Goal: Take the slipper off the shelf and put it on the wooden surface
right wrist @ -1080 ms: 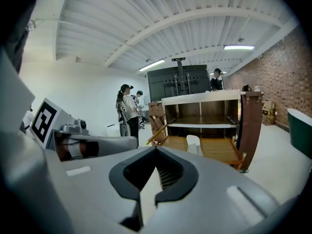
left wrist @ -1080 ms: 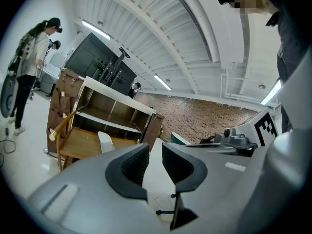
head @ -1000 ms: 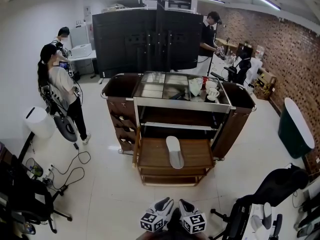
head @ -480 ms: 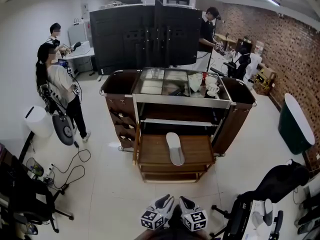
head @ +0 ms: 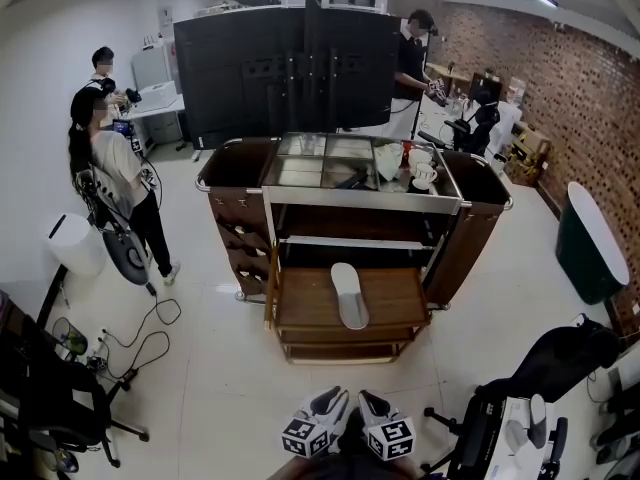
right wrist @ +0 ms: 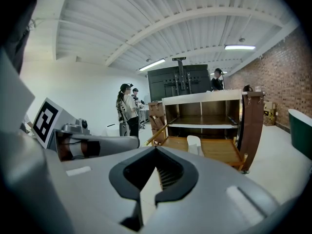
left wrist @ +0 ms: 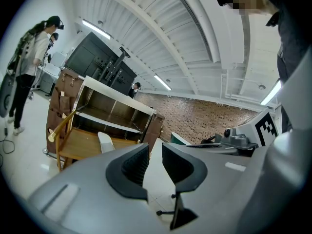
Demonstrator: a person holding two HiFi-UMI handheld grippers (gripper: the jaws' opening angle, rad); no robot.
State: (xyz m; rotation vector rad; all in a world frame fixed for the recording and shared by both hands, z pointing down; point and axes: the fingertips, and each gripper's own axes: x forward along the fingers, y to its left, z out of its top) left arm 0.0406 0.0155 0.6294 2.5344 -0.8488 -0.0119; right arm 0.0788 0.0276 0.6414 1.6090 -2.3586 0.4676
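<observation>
A white slipper (head: 349, 295) lies on the wooden surface (head: 300, 308) at the low front of the service cart, under its empty shelf (head: 350, 242). Both grippers hang close together at the bottom edge of the head view, well back from the cart. The left gripper (head: 334, 401) holds nothing, and its jaws stand a narrow gap apart in the left gripper view (left wrist: 155, 146). The right gripper (head: 365, 404) is shut and empty, its tips meeting (right wrist: 156, 149). The slipper (left wrist: 106, 143) (right wrist: 194, 144) shows far off in both gripper views.
The cart's steel top (head: 310, 163) carries cups (head: 424, 177). A person (head: 115, 183) stands left of the cart, others farther back. Behind the cart is a black panel (head: 285, 68). Cables (head: 140, 343), office chairs (head: 50, 398) and a black bag (head: 560, 363) flank the floor.
The head view has drifted slightly, so the cart sits a little higher in frame. The slipper stays on the wood. Both grippers keep their places.
</observation>
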